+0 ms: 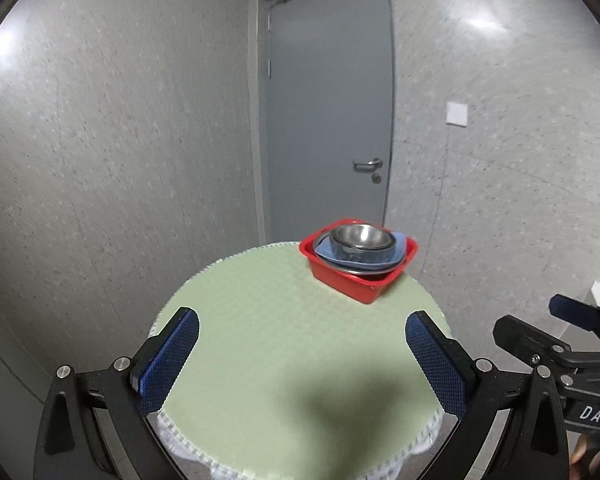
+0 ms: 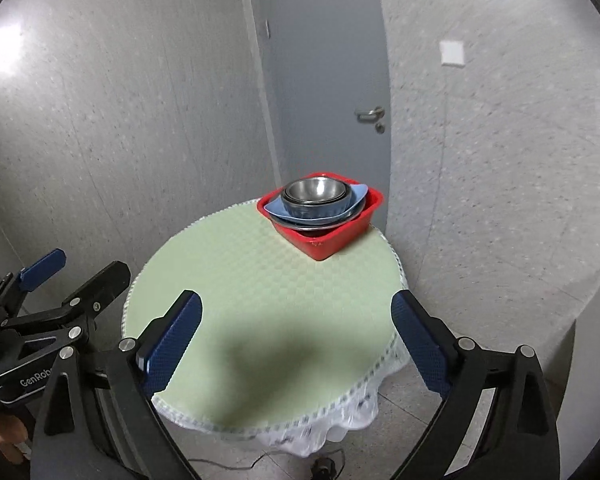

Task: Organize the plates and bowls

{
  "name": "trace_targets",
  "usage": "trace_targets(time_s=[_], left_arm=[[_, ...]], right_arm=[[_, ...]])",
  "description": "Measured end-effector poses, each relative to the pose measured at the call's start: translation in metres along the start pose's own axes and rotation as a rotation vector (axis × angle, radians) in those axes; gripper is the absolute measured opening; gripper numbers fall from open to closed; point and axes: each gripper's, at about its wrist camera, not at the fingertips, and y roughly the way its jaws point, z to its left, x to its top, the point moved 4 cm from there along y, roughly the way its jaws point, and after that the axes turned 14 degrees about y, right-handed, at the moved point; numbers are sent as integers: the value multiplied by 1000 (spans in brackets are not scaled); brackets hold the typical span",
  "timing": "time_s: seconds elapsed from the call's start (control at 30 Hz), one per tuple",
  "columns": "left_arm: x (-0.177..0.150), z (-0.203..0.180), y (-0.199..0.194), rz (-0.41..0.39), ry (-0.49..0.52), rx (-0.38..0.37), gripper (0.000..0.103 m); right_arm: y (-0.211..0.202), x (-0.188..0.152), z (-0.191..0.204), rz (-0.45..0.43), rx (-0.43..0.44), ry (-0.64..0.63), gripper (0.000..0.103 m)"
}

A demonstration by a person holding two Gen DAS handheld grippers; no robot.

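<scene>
A red plastic basin (image 1: 356,280) (image 2: 324,240) stands at the far edge of a round table with a pale green checked cloth (image 1: 284,344) (image 2: 260,304). Inside it lies a stack: a metal plate at the bottom, a light blue plate (image 1: 328,254) (image 2: 276,211), then a steel bowl (image 1: 360,238) (image 2: 315,191) on top. My left gripper (image 1: 302,322) hangs open over the near half of the table, nothing between its blue pads. My right gripper (image 2: 297,304) is open too, also empty and well short of the basin. Each gripper shows at the side of the other's view.
A grey door (image 1: 328,112) (image 2: 324,80) with a metal handle stands right behind the table, between speckled grey walls. A white light switch (image 1: 457,114) (image 2: 452,53) is on the right wall. A white lace skirt (image 2: 340,420) hangs from the table edge; a cable lies on the floor below.
</scene>
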Motion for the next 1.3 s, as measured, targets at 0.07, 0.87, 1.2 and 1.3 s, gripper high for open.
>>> trace_targets(time_s=[0.07, 0.87, 1.2, 1.3], left_arm=[[-16, -2, -40, -12, 3, -7, 102], [-214, -176, -410, -155, -39, 161, 102], [-259, -236, -485, -151, -37, 165, 102], [-267, -243, -494, -161, -29, 164, 102]], right_arm=[[-23, -11, 2, -23, 2, -1, 102], [-263, -152, -84, -171, 41, -122, 103], [-317, -205, -112, -216, 42, -137, 103], [-327, -217, -116, -236, 36, -138, 103]])
